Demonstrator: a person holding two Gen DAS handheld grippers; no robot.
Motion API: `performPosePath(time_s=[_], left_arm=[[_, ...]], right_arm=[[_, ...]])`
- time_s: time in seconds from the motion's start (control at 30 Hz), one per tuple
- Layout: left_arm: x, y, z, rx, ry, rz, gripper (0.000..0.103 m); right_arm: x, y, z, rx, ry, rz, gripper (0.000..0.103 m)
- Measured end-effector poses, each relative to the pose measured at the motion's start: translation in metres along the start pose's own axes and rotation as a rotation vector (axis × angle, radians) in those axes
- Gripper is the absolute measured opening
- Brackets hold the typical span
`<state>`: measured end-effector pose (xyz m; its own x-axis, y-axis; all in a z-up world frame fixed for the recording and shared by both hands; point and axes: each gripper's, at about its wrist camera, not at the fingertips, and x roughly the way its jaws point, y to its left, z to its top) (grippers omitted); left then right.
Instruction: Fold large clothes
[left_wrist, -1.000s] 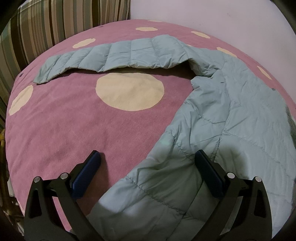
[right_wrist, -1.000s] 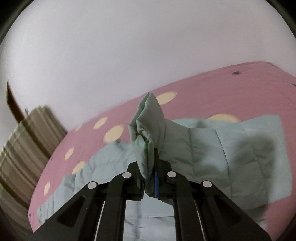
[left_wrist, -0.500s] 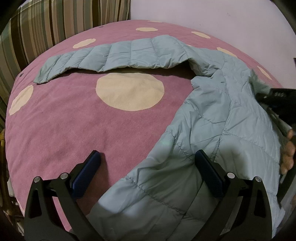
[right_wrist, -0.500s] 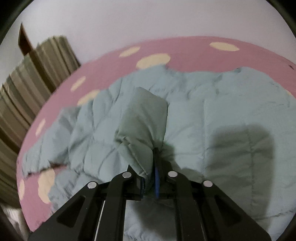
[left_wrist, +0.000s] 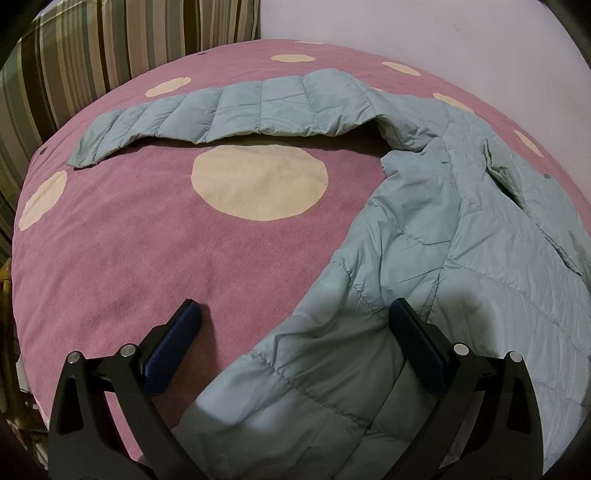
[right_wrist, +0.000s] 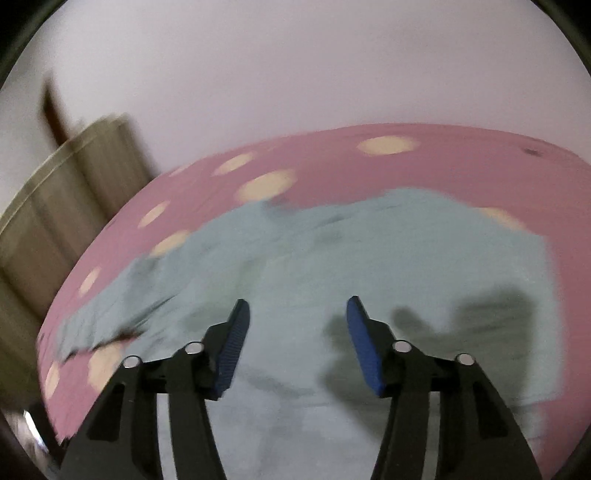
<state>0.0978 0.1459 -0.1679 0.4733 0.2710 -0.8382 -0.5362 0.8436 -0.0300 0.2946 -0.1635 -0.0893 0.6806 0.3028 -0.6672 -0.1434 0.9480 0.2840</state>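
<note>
A pale blue-green quilted puffer jacket (left_wrist: 436, 258) lies on a pink bed cover with cream dots (left_wrist: 155, 251). One sleeve (left_wrist: 236, 107) stretches out to the far left. A folded-over sleeve (left_wrist: 532, 199) rests on the jacket body at the right. My left gripper (left_wrist: 291, 317) is open, low over the jacket's near left edge, with one finger over the cover and one over the jacket. In the blurred right wrist view, my right gripper (right_wrist: 297, 314) is open and empty above the jacket (right_wrist: 369, 258).
A striped headboard or cushion (left_wrist: 92, 48) stands at the far left, and it shows blurred in the right wrist view (right_wrist: 62, 206). A plain pale wall (left_wrist: 424, 29) runs behind the bed. The bed edge drops off at the left.
My right gripper has let go of the sleeve, opened and drawn back out of the left wrist view. The sleeve now lies folded on the jacket body. My left gripper has not moved.
</note>
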Motion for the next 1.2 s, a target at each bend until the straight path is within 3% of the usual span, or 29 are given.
performPosePath(time_s=[0.03,0.13,0.2,0.33,0.4,0.53,0.7,0.87,1.07,1.2], left_arm=[[0.000,0.000,0.000,0.000,0.000,0.001,0.101],[0.000,0.000,0.000,0.003,0.000,0.005,0.101],[0.001,0.000,0.000,0.007,0.001,0.010,0.101],[0.002,-0.001,0.001,0.013,0.003,0.018,0.101],[0.002,-0.001,0.001,0.016,0.003,0.022,0.101],[0.002,-0.003,0.001,0.021,0.004,0.028,0.101],[0.003,-0.004,0.001,0.019,0.004,0.029,0.101],[0.003,-0.003,0.001,0.019,0.004,0.029,0.101],[0.003,-0.003,0.001,0.020,0.003,0.030,0.101],[0.003,-0.003,0.000,0.020,0.003,0.030,0.101]], right_arm=[[-0.002,-0.024,0.006,0.047,-0.008,-0.039,0.038],[-0.003,-0.101,0.022,0.197,-0.025,-0.151,0.033],[0.011,-0.132,0.029,0.202,0.000,-0.231,0.033],[0.044,-0.159,0.025,0.215,0.087,-0.262,0.033],[0.060,-0.165,0.016,0.219,0.139,-0.256,0.033],[0.064,-0.163,0.015,0.207,0.137,-0.260,0.033],[0.023,-0.146,0.014,0.171,0.079,-0.256,0.033],[-0.017,-0.126,-0.013,0.176,0.034,-0.221,0.033],[0.010,-0.124,-0.041,0.175,0.128,-0.249,0.033],[0.023,-0.125,-0.047,0.150,0.129,-0.262,0.034]])
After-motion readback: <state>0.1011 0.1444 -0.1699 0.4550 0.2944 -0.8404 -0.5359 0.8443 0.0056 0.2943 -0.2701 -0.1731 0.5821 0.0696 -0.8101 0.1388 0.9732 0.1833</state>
